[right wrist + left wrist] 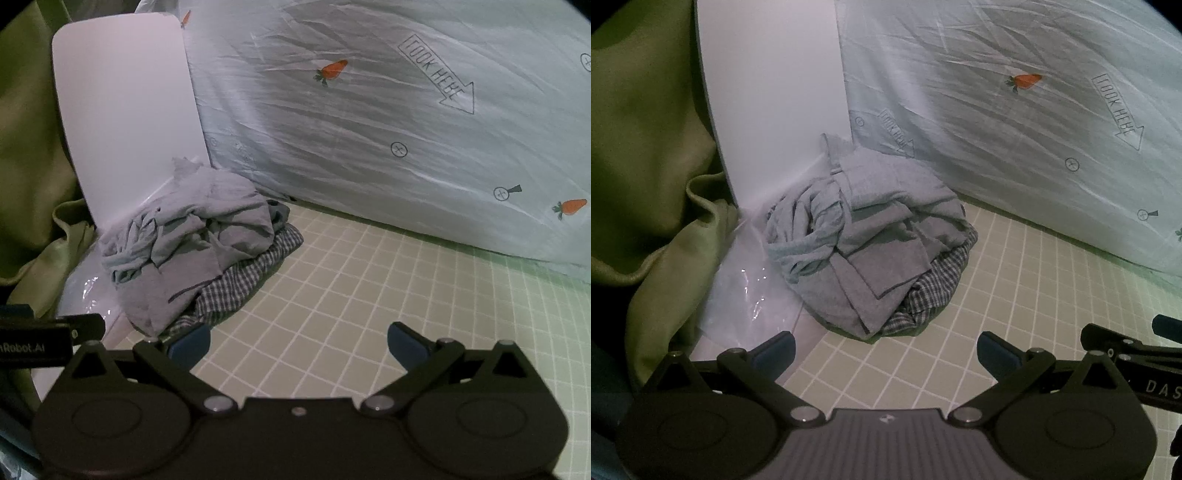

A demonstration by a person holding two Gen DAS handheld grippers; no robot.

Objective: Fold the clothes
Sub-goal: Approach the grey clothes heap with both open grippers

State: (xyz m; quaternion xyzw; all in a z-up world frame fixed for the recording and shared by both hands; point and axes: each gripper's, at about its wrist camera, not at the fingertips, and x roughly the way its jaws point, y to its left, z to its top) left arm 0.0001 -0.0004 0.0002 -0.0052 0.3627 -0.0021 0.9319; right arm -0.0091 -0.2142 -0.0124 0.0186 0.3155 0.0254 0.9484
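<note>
Crumpled grey cloth pile (871,236) looked soft, matt; checked woven shirt (934,291) beneath; glossy clear plastic sheet (753,291); wrinkled printed bedsheet (1015,122).

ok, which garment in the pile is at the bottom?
The checked garment: its plaid edge pokes out beneath the plain grey clothes heaped on top, lying against the gridded mat.

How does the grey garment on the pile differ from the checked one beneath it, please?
The grey garment is plain and sits crumpled on top; the checked garment has a dark-and-light check and lies under it, only its edge showing on the grid mat. Both are unfolded, touched by neither claw.
</note>
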